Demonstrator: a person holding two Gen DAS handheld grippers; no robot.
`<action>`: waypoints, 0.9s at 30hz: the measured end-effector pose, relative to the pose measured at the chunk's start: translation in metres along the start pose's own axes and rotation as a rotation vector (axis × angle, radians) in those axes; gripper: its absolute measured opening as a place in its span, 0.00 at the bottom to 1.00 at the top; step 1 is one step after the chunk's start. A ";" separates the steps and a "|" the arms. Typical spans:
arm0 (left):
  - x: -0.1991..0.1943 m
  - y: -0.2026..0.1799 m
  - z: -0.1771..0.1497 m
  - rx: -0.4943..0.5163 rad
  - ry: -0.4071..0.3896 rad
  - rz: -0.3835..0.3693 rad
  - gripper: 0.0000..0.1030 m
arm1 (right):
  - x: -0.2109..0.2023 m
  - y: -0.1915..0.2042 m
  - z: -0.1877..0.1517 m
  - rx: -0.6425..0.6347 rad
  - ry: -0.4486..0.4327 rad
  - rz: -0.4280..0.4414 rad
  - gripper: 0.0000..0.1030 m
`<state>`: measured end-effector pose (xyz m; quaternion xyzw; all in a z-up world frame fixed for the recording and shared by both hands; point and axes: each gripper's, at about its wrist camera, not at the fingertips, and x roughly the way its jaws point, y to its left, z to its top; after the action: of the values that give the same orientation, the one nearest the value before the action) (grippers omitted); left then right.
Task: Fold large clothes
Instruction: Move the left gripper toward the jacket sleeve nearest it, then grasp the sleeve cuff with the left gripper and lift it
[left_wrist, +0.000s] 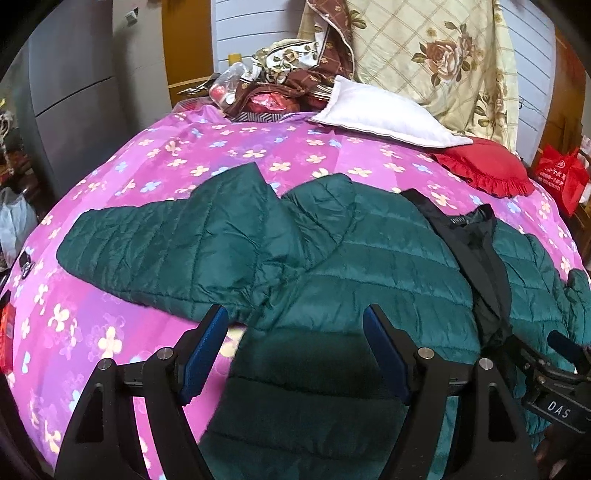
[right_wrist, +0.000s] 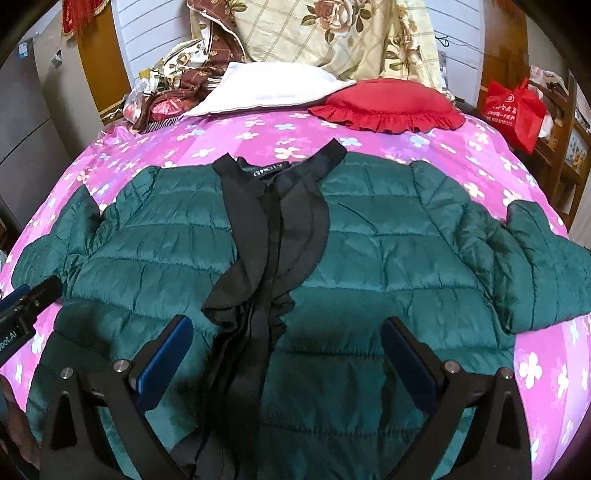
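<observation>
We see a dark green quilted jacket (right_wrist: 369, 236) spread front-up across a pink flowered bedspread (left_wrist: 155, 155). Its front is lined with black trim (right_wrist: 280, 221) that runs from the collar down the middle, and a label sits at the neck. In the right wrist view, one sleeve (right_wrist: 528, 266) lies out to the right side, bent back on itself at the cuff end. In the left wrist view, the other sleeve (left_wrist: 166, 236) stretches to the left across the bedspread.

We note the left gripper (left_wrist: 295, 354) poised over the lower left part of the jacket, near the edge where fabric meets bedspread. Its blue-padded fingers (left_wrist: 207, 354) stand wide apart with nothing clamped between them.

The right gripper (right_wrist: 288, 365) sits over the lower middle of the jacket, one finger either side of the black trim. Its fingers (right_wrist: 166, 362) are likewise spread apart and grip nothing.

Each gripper appears at the edge of the other's view.

At the head of the bed we find a white pillow (right_wrist: 266, 88), a red frilled cushion (right_wrist: 388, 103) just beside it, and a cream floral quilt (left_wrist: 424, 55) hanging behind. A red bag (right_wrist: 513, 110) stands off to the right of the bed.
</observation>
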<state>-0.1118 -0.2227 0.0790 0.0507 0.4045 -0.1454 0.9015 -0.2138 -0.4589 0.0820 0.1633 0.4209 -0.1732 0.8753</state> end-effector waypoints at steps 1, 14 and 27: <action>0.000 0.004 0.002 -0.008 -0.003 0.001 0.49 | 0.001 0.001 0.001 0.000 0.002 0.004 1.00; 0.013 0.096 0.019 -0.138 -0.010 0.129 0.49 | 0.007 0.009 0.003 -0.037 0.019 0.005 1.00; 0.066 0.276 0.024 -0.514 0.074 0.315 0.49 | 0.014 0.004 -0.002 -0.026 0.054 0.016 1.00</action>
<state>0.0305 0.0209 0.0387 -0.1119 0.4476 0.1055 0.8809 -0.2054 -0.4567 0.0701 0.1598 0.4453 -0.1561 0.8670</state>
